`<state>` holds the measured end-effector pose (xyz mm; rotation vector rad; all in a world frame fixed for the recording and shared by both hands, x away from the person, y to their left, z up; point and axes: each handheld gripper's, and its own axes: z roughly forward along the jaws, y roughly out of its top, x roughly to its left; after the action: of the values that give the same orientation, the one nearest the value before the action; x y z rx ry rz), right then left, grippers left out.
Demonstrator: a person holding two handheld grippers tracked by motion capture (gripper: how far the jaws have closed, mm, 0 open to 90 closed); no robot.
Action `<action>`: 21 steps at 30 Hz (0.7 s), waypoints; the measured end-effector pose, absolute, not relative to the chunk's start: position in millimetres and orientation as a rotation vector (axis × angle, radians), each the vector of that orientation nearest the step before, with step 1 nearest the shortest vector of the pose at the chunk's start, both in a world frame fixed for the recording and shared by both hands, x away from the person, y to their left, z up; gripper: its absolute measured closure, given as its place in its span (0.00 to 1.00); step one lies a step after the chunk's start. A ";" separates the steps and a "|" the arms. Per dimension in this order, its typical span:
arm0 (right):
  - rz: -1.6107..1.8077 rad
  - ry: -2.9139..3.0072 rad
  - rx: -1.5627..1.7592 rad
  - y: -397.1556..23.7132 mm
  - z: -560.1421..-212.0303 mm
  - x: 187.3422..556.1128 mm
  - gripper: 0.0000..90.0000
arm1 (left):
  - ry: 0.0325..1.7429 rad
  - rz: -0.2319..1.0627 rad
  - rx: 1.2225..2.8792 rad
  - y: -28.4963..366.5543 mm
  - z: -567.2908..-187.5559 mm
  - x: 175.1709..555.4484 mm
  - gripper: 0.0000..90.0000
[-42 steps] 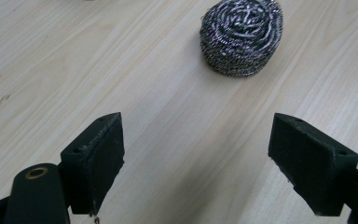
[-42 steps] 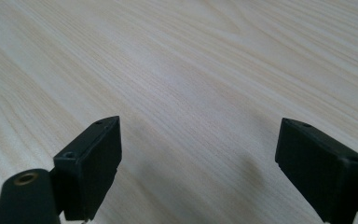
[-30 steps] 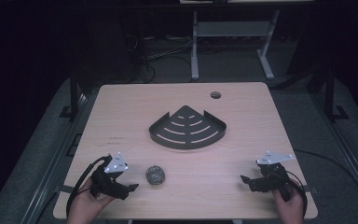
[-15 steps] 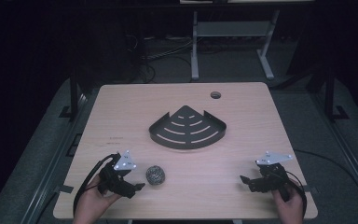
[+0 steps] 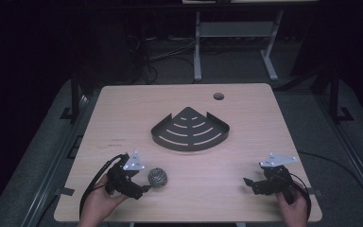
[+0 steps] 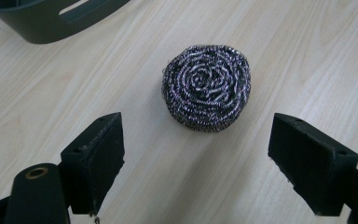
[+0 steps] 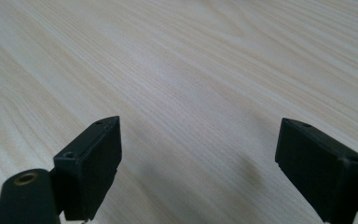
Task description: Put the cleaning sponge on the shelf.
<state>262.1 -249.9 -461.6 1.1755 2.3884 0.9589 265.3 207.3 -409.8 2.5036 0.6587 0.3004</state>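
Observation:
A round steel-wool scouring pad [image 5: 157,177] [image 6: 207,86] lies on the wooden table near the front left. My left gripper [image 5: 144,188] [image 6: 198,151] is open just short of the pad, its jaws wide on either side and not touching it. A dark corner shelf tray [image 5: 190,130] with slots sits in the middle of the table; its rim [image 6: 42,23] shows at the top left of the left gripper view. Over bare wood near the front right edge, my right gripper [image 5: 248,182] [image 7: 200,163] is open with nothing between its jaws.
A round cable hole [image 5: 218,96] is at the table's far right. Cables trail from both grippers off the front edge. Table legs and dark floor lie beyond the far edge.
My left gripper has moved right and forward toward the scouring pad, ending right beside it. The right gripper has stayed in place.

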 end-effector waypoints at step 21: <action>0.957 2.395 1.170 -248.2 -461.3 262.8 0.16 | 0.643 0.206 2.542 182.6 -417.2 279.7 0.20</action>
<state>262.8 -248.2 -461.3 1.1702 2.3948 0.9565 279.7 182.6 -417.2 2.5419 0.6426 0.2061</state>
